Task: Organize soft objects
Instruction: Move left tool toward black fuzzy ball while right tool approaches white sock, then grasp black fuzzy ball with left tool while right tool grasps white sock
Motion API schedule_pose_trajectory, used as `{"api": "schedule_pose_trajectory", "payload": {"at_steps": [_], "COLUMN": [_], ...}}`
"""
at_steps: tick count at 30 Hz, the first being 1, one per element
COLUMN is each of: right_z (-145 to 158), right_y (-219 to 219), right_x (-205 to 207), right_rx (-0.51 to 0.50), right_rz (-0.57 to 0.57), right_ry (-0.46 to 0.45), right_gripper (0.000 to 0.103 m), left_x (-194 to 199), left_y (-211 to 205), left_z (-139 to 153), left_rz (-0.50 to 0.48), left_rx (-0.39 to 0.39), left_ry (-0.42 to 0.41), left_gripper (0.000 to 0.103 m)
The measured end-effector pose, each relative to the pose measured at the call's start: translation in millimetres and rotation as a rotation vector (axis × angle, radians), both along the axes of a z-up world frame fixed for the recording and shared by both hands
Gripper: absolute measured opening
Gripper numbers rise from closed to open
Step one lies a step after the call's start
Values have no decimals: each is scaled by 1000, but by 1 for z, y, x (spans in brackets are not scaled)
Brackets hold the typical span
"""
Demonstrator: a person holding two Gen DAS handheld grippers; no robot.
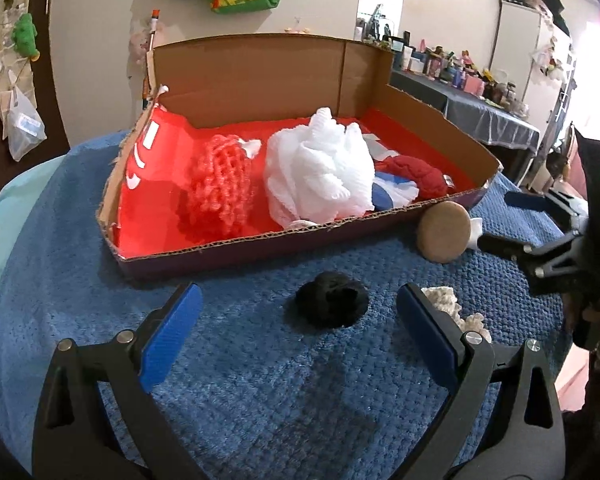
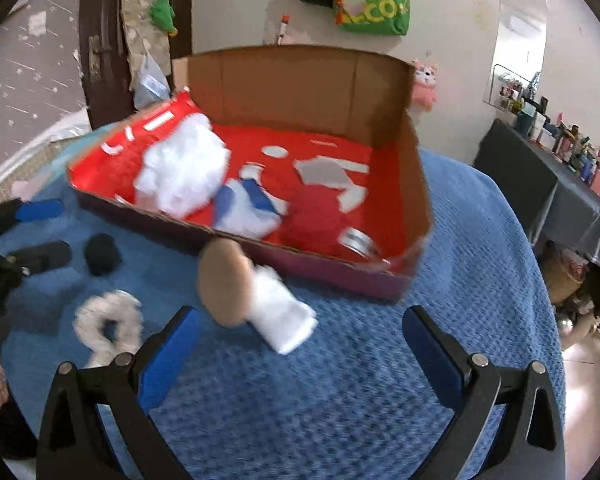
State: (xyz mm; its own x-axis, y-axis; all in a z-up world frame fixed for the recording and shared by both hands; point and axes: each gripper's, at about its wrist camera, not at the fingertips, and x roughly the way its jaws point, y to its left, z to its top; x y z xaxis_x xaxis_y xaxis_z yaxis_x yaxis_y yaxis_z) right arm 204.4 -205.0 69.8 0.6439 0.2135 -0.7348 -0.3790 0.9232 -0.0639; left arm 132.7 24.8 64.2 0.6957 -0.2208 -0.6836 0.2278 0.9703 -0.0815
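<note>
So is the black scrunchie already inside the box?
No, the black scrunchie lies on the blue blanket in front of the box, outside its wall.

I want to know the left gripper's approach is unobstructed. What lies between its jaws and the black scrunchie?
Only bare blue blanket, as the left wrist view shows. The left gripper stands open, and the black scrunchie lies just ahead.

Both wrist views look forward, close over the cardboard box (image 1: pixel 260 236); right view perhaps blurred.
</note>
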Motion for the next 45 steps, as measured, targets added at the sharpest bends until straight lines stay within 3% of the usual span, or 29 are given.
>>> {"api": "schedule_pose_trajectory", "payload": {"at_steps": [6, 10, 17, 25, 31, 33, 34, 38, 40, 42, 43, 45], "right_z": [4, 1, 12, 9, -4, -7, -7, -12, -17, -20, -21, -21], "right_y": [-12, -3, 14, -5, 4, 12, 14, 21, 23, 25, 25, 26], "right_x": [9, 23, 1, 1, 0, 1, 3, 13, 17, 20, 19, 17], "right_rx": [-60, -87, -6, 54, 35, 11, 3, -8, -9, -2, 3, 10], "right_rz": [-74, -59, 90, 47, 72, 83, 86, 89, 94, 108, 116, 135], "right_ry": [-49, -43, -45, 17, 43, 41, 39, 58, 78, 95, 101, 104], "right_gripper": [103, 103, 103, 103, 103, 103, 102, 90, 84, 62, 56, 31], "left_x": [3, 5, 10, 17, 25, 26, 27, 32, 34, 34, 33, 29], "left_y": [1, 3, 5, -1, -2, -5, -8, -19, -22, -22, -22, -21], "left_z": [-3, -4, -7, -14, -19, -19, -19, -24, -26, -27, -24, -18], "left_rz": [5, 14, 20, 7, 5, -8, -15, -53, -71, -77, -82, -86], "left_rx": [0, 3, 0, 1, -20, -13, -2, 1, -13, -26, -38, -53], "left_ry": [15, 22, 32, 47, 73, 71, 70, 103, 117, 116, 104, 80], "left_gripper": [99, 99, 99, 99, 98, 94, 85, 60, 38, 36, 34, 34]}}
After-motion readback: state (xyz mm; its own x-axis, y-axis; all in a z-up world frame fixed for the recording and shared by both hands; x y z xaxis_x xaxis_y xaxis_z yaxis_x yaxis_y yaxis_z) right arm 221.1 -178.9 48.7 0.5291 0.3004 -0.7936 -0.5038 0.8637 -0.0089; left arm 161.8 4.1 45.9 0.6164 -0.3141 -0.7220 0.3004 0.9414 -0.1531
